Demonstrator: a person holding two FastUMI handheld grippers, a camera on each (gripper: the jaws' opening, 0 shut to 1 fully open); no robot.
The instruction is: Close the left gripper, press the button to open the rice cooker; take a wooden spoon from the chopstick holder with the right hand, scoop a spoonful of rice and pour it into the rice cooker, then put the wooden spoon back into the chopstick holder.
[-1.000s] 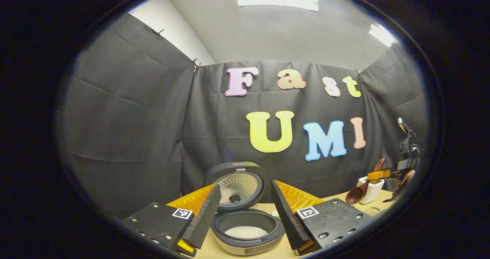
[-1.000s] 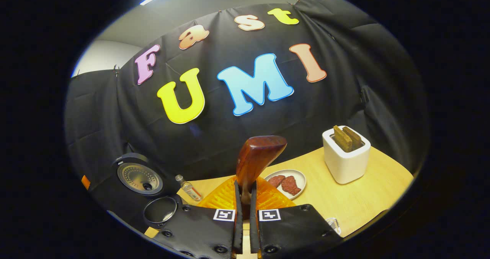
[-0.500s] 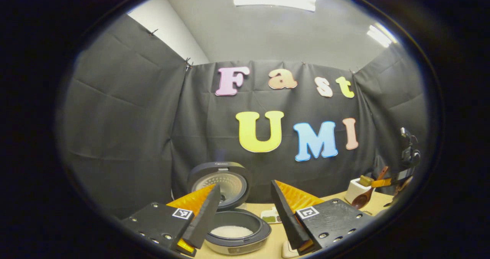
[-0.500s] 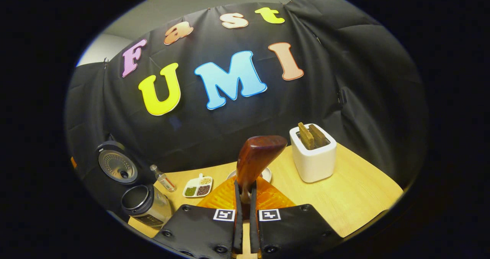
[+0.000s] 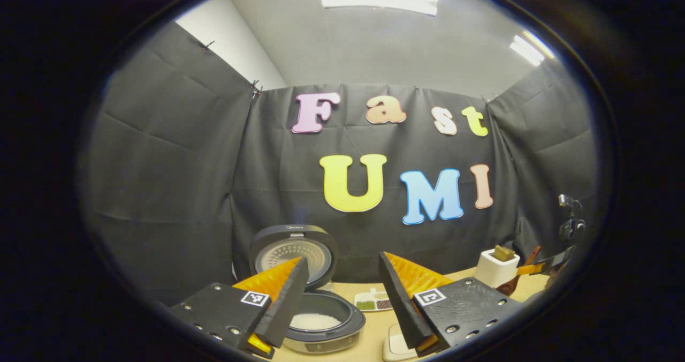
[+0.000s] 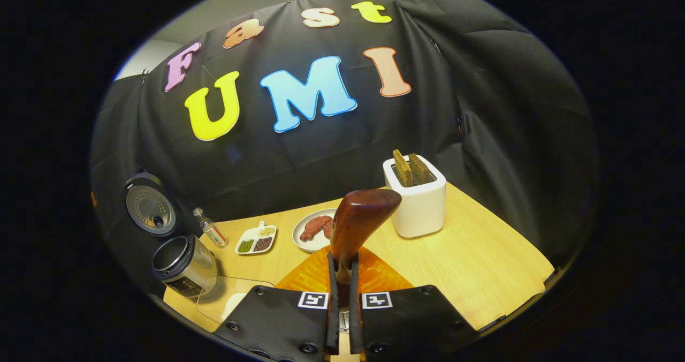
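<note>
The wooden spoon (image 6: 359, 220) sits pinched in the right gripper (image 6: 343, 276), both fingers pressed flat against its handle, jaws drawn down to a thin slit. The spoon's dark reddish bowl stands up above the fingertips, tilted to the right, glossy, and whether it carries rice cannot be told from here. It hangs over the wooden table (image 6: 481, 276), in front of the plate (image 6: 309, 239) and to the left of the white holder (image 6: 416, 201).

In the left gripper view, the left gripper (image 5: 342, 292) is spread wide, gripping nothing, touching nothing. Between its fingers stands the rice cooker (image 5: 321, 324), lid (image 5: 291, 252) swung upright, white rice (image 5: 316, 321) lying in the pot. Far right in that view, the other gripper shows small with the spoon (image 5: 516, 281) beside the white holder (image 5: 495, 268).

The count: 1 spoon, 1 rice cooker (image 6: 184, 265), 1 white holder with 2 brown pieces standing in its top, 1 round plate with reddish slices, 1 small divided dish (image 6: 257, 240) of grains in 4 compartments, 1 little bottle (image 6: 210, 228) standing just beside the cooker. A clear tray (image 6: 225, 300) rests at the table's near left edge, with something white in it.
</note>
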